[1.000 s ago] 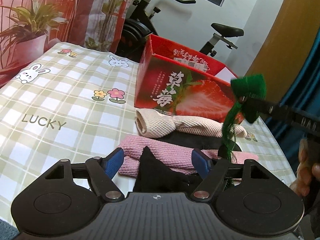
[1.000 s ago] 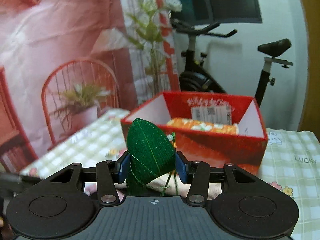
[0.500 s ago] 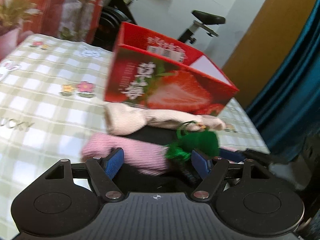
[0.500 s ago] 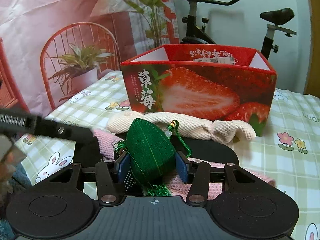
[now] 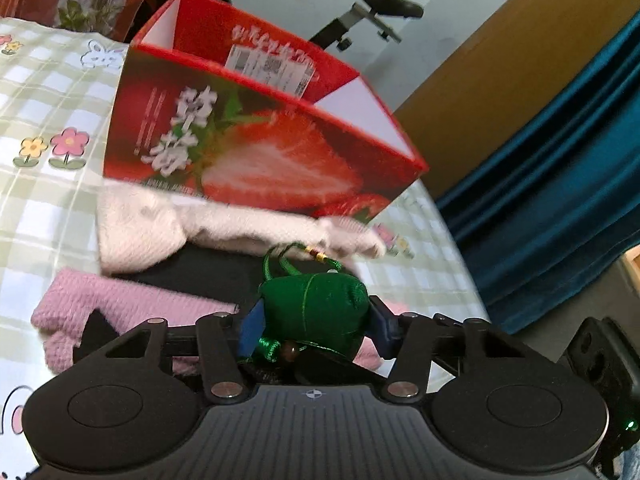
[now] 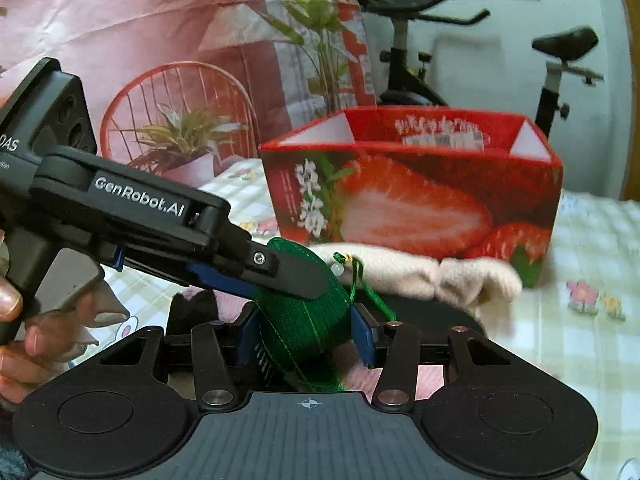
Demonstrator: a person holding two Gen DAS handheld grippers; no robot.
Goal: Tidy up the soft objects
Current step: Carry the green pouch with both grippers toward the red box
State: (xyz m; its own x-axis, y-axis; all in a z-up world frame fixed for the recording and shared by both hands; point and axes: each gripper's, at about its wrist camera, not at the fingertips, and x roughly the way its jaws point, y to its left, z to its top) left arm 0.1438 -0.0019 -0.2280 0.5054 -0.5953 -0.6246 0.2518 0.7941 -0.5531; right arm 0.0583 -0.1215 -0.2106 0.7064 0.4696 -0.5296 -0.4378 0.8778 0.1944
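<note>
So I've got the green pouch [image 6: 304, 320] pinched in my right gripper [image 6: 306, 338], both blue pads tight against its sides, just above the pile of cloths on the table [image 5: 44, 184]. My left gripper [image 5: 316, 330] is coming in on the same pouch from the other side, and its jaws are closing with the pouch between them. In the left wrist view the blue pads look like they're already on the fabric, but the frame is a bit smeared, so I can't swear they're pressing yet. In the right wrist view one left finger [image 6: 280, 270] lies across the top of the pouch, with my hand [image 6: 44, 328] on the trigger at the left edge.

The pouch's cord and beads [image 5: 316, 254] trail toward the box.

The box [image 5: 256, 148] is the red strawberry one, open at the top, sitting on the checked tablecloth behind the pile. From these angles I only see its inner walls and a white label [image 5: 270, 66] on the far wall; the bottom is out of sight.

Right against the box front lies a cream cloth [image 5: 160, 226]. In front of that is a black cloth [image 5: 208, 270], then a pink cloth [image 5: 120, 306] nearest me.
</note>
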